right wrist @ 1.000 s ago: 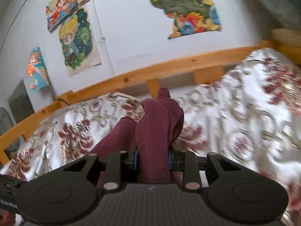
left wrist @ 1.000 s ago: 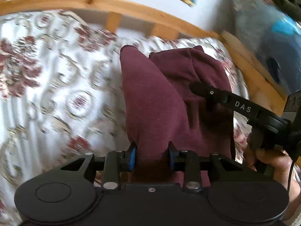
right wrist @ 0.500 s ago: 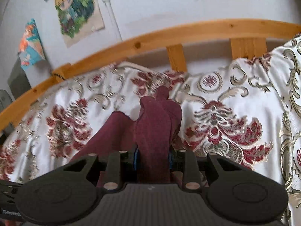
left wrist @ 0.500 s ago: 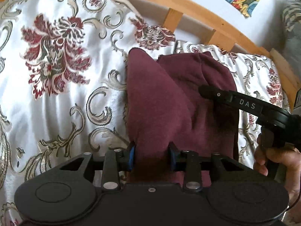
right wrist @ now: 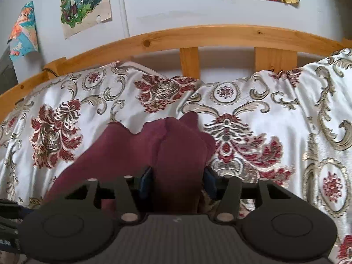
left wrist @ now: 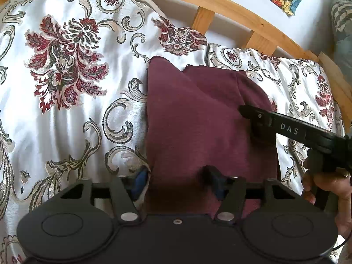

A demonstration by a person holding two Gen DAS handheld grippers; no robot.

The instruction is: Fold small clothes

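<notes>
The right gripper (right wrist: 177,181) pinches a bunched fold of the maroon garment (right wrist: 154,145), which lies on the floral bedspread (right wrist: 275,118). Beyond runs the wooden bed rail (right wrist: 198,35); cartoon posters (right wrist: 84,2) hang on the far wall.

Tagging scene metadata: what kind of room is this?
Most likely a bedroom, maybe a child's. A floral bedspread lies inside a wooden bed rail, cartoon posters hang on the wall, and the maroon garment lies on the bed.
</notes>
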